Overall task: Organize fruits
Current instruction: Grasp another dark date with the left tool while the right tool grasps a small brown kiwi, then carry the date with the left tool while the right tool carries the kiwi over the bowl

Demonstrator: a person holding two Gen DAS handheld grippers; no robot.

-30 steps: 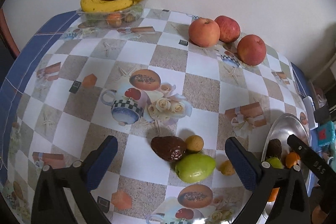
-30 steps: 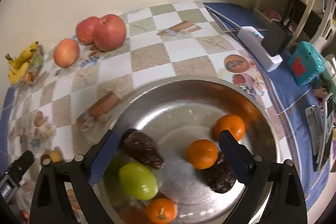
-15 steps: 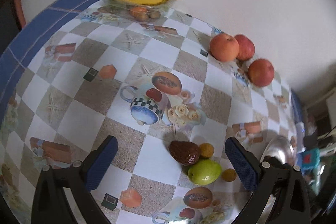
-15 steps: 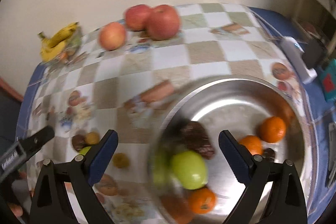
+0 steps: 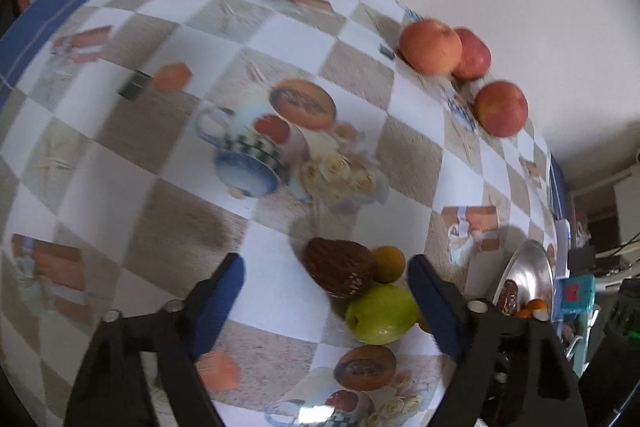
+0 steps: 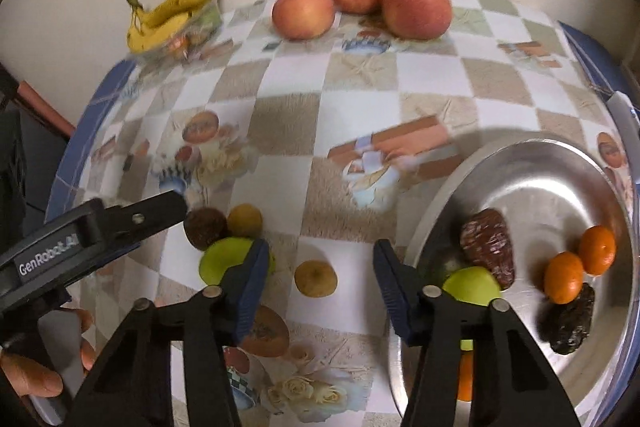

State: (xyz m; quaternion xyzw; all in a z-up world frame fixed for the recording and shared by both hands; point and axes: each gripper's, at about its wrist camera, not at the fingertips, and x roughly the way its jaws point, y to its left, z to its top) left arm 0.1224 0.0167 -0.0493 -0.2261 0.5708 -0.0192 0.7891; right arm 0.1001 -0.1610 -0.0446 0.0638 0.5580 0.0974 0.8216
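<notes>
On the checked tablecloth a brown wrinkled fruit [image 5: 340, 267], a small yellow fruit [image 5: 386, 263] and a green fruit [image 5: 380, 313] lie bunched together. My left gripper [image 5: 326, 287] hangs over them with its jaws closing; the brown fruit lies between the pads, untouched. My right gripper [image 6: 320, 279] straddles another small yellow-brown fruit [image 6: 316, 279], jaws closing, with a gap on both sides. To its right the metal bowl [image 6: 440, 195] holds a brown fruit [image 6: 486, 251], a green fruit [image 6: 472, 285], two oranges [image 6: 564, 277] and a dark fruit [image 6: 572, 323].
Three red apples [image 6: 416, 5] sit by the far wall. Bananas [image 6: 168, 15] lie on a clear container at the far left corner. A finger of the left gripper [image 6: 160, 211] and a person's hand [image 6: 32, 371] fill the lower left. A teal gadget [image 5: 576, 293] stands beyond the bowl.
My right gripper swung left from over the bowl to the small fruit on the cloth, and its jaws narrowed. My left gripper dropped closer to the fruit bunch, rolled, and its jaws narrowed too.
</notes>
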